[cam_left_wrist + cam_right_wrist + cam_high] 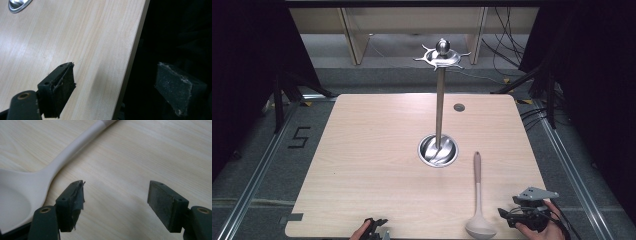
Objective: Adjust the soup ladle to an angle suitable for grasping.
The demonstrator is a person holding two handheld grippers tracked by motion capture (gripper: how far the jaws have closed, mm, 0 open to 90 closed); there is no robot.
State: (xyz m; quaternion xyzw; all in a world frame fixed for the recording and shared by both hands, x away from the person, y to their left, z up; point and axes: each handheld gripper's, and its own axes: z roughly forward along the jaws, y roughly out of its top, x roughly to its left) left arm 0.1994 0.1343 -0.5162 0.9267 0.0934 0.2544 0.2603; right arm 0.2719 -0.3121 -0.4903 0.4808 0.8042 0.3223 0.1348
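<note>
Your right gripper (511, 215) just right of the ladle (478, 200), jaws spread wide with nothing between them, ladle flat on the table (372, 160) near its front edge, bowl towards you, your left gripper (375, 225) at that edge left of the ladle, jaws released.

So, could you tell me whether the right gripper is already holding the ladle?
No: in the right gripper view the right gripper is open over bare table, with the ladle lying beside it, untouched.
</note>
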